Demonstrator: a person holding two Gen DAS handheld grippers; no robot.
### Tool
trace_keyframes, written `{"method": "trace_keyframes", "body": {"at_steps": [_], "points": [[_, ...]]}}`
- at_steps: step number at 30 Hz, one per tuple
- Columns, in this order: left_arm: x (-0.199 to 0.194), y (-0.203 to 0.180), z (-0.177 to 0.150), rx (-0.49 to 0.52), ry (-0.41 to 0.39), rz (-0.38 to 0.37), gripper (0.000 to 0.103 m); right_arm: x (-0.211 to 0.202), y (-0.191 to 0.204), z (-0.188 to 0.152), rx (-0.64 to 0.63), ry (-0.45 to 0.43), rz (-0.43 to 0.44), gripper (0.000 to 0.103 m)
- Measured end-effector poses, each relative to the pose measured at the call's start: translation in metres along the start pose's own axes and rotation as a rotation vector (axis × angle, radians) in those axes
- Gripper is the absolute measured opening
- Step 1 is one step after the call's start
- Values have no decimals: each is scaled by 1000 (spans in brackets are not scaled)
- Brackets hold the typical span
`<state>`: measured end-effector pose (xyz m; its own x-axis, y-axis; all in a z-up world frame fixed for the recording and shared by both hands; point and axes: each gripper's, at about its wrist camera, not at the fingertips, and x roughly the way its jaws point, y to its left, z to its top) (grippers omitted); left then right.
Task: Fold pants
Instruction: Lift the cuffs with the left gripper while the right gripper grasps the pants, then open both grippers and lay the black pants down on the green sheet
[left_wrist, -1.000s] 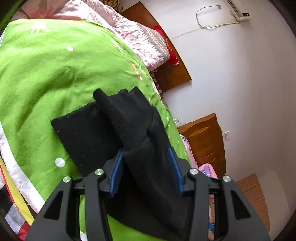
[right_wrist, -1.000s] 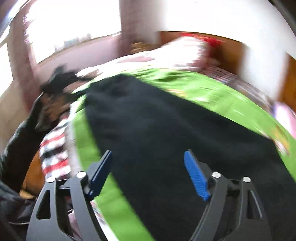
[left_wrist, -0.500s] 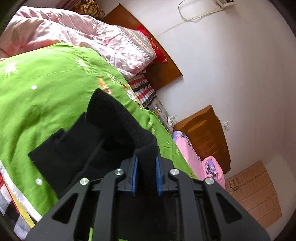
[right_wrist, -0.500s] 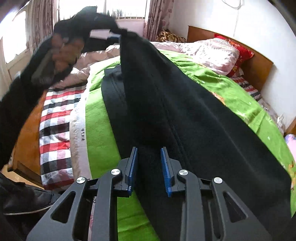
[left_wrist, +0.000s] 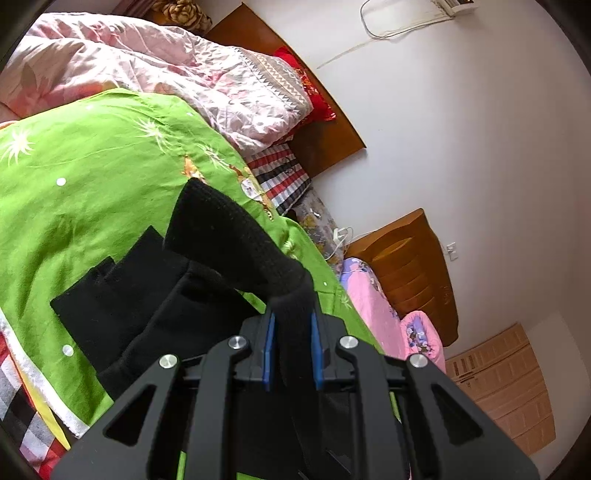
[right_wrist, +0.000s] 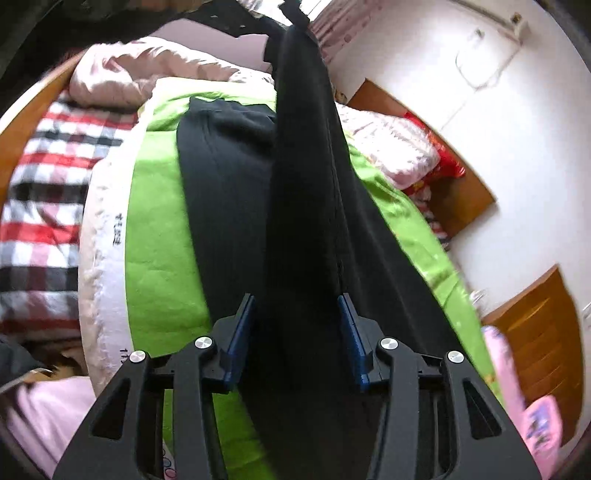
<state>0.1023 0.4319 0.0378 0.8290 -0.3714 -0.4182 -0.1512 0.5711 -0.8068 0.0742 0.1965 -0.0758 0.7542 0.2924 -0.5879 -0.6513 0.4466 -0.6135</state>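
Black pants (left_wrist: 155, 295) lie on a green bedspread (left_wrist: 81, 166). My left gripper (left_wrist: 291, 332) is shut on a bunched fold of the pants and holds it lifted above the bed; the rest hangs down to the lower left. In the right wrist view the pants (right_wrist: 306, 192) stretch as a raised ridge from my right gripper (right_wrist: 297, 332) toward the far top. The right gripper's blue pads (right_wrist: 349, 328) stand apart with the black cloth between them. The other end of the cloth is held up at the top of that view.
A pink quilt (left_wrist: 159, 66) is piled at the bed's head by a wooden headboard (left_wrist: 325, 136). A wooden nightstand (left_wrist: 413, 266) stands by the white wall. A red checked sheet (right_wrist: 40, 206) covers the bed's near edge. Pink cloth (right_wrist: 532, 413) lies beside the bed.
My left gripper shut on the pants fold and lifted it. My right gripper, shut on the cloth half a second ago, has now widened its jaws; the pants ridge rose higher.
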Motion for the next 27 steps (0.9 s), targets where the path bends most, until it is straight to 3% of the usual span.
{"method": "trace_keyframes", "body": {"at_steps": [1, 3, 5, 9, 12, 15, 17, 20, 27], "points": [[2, 4, 0, -6, 4, 14, 15, -1, 4, 0, -29, -8, -18, 44], [5, 13, 0, -23, 9, 29, 15, -6, 2, -2, -26, -34, -7, 5], [5, 21, -4, -22, 4, 40, 15, -20, -10, -1, 24, -85, -16, 5], [-18, 14, -16, 120, -86, 28, 16, -45, -38, -2, 115, -145, 42, 5], [-22, 21, -43, 235, -127, 187, 16, -39, -28, -6, 86, -112, 101, 5], [7, 78, -61, 100, -15, 292, 16, -15, -1, -15, 9, -26, 146, 5], [7, 103, -68, 33, -13, 210, 17, -19, 1, -17, -6, -31, 130, 5], [0, 110, -62, -1, -37, 129, 23, -22, -12, -16, 38, -40, 156, 5], [-3, 93, -65, 25, -35, 217, 21, -37, -15, -13, 43, -57, 151, 5]]}}
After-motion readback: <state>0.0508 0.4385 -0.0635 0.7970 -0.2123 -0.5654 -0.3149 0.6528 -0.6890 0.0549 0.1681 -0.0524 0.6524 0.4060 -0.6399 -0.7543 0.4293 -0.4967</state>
